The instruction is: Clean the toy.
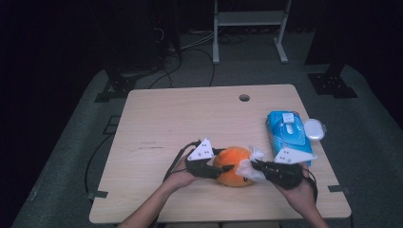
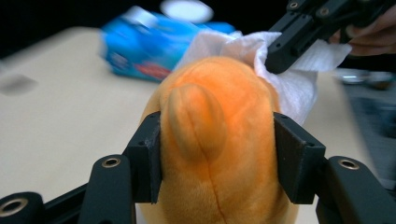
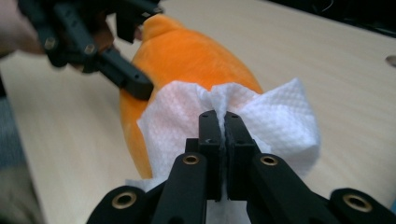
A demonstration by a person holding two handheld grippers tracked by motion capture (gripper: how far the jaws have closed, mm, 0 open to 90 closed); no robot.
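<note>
My left gripper (image 2: 217,154) is clamped on the round orange plush toy (image 1: 233,165), one black jaw pressed into each of its sides, near the front edge of the pale wooden table (image 1: 190,114). My right gripper (image 3: 223,126) has its jaws pinched together on a white crumpled paper tissue (image 3: 275,121), which lies against the side of the plush toy facing away from my left gripper. Beyond the plush toy, toward the table's right edge, lies a blue plastic pack of wipes (image 1: 287,130), and touching that pack on the side farther from the toy is a small round clear lid (image 1: 314,129).
</note>
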